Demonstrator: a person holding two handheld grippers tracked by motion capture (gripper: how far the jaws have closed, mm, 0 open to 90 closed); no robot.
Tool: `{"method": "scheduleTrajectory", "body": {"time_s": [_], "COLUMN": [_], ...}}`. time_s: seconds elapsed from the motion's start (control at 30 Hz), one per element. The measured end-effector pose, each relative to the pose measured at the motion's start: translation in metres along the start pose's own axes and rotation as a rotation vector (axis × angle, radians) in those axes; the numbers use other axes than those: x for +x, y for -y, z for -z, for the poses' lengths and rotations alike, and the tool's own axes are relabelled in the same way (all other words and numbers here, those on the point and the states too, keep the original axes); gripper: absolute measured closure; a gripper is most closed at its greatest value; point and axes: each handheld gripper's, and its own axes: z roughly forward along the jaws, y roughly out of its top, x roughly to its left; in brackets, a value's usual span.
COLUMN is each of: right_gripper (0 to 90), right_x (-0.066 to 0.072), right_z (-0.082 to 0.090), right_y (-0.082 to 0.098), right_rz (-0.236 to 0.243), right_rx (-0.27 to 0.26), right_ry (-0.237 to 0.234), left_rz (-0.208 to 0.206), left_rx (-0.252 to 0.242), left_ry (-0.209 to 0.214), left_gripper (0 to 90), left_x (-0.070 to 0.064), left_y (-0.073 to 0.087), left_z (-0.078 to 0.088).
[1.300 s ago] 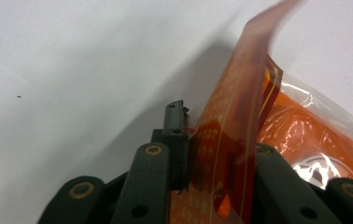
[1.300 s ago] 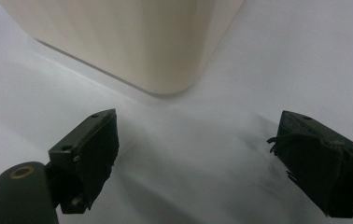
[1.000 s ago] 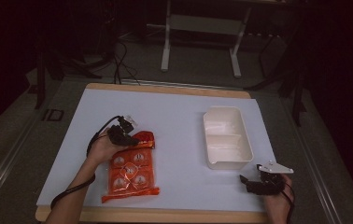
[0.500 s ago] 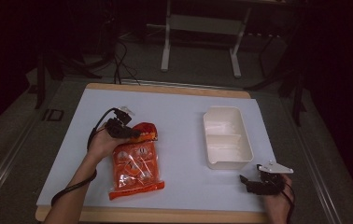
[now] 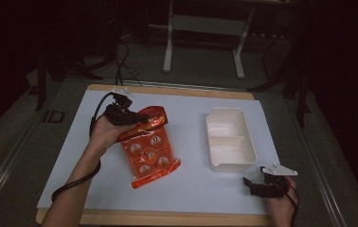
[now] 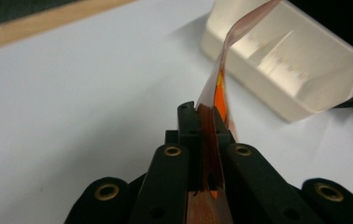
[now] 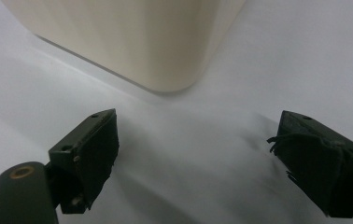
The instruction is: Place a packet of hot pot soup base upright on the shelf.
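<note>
An orange snack bag with round pieces inside hangs tilted over the left half of the white mat, its lower corner near the mat. My left gripper is shut on the bag's top edge. In the left gripper view the black jaws pinch the bag's thin orange edge, which curls upward. A white two-compartment tray sits empty on the right of the mat. My right gripper rests open near the front right corner, just in front of the tray's rounded corner, with nothing between its jaws.
The white mat covers a wooden tabletop. A black cable trails from my left gripper along the forearm. Dark floor and a white stand frame lie beyond the table's far edge.
My left gripper has lifted the bag's top edge up and away from me, tilting the bag so its lower end swings right. The right gripper has stayed still.
</note>
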Motion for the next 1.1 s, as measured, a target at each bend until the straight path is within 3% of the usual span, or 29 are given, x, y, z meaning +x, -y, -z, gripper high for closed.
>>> {"method": "scheduleTrajectory", "body": {"time_s": [0.17,0.3,0.37,0.4,0.53,0.63,0.67,1.1], "right_gripper": [13.5,13.5,13.5,13.5,13.5,13.5,13.5,13.5], "right_x": [0.0,0.0,0.0,0.0,0.0,0.0,0.0,-0.001], "right_z": [0.0,0.0,0.0,0.001,0.001,0.001,0.001,0.001], "right_y": [0.0,0.0,0.0,0.0,0.0,0.0,0.0,0.0], "right_rz": [0.0,0.0,0.0,0.001,0.003,0.004,0.004,0.005], "right_rx": [-0.002,-0.004,-0.004,-0.004,-0.005,-0.006,-0.005,-0.005], "right_ry": [-0.001,-0.003,-0.003,-0.004,-0.005,-0.005,-0.005,-0.007], "left_rz": [-0.038,-0.112,-0.128,-0.168,-0.21,-0.217,-0.248,-0.301], "left_rx": [-0.023,-0.029,-0.025,-0.02,-0.03,-0.052,-0.072,-0.102], "left_ry": [0.016,-0.028,-0.034,-0.045,-0.059,-0.058,-0.081,-0.1], "left_gripper": [90.0,90.0,90.0,90.0,90.0,90.0,90.0,90.0], "left_x": [-0.016,-0.039,-0.042,-0.052,-0.064,-0.068,-0.072,-0.089], "left_y": [-0.013,-0.029,-0.031,-0.037,-0.045,-0.049,-0.052,-0.073], "left_z": [0.004,0.0,-0.002,-0.005,-0.008,-0.009,-0.009,-0.017]}}
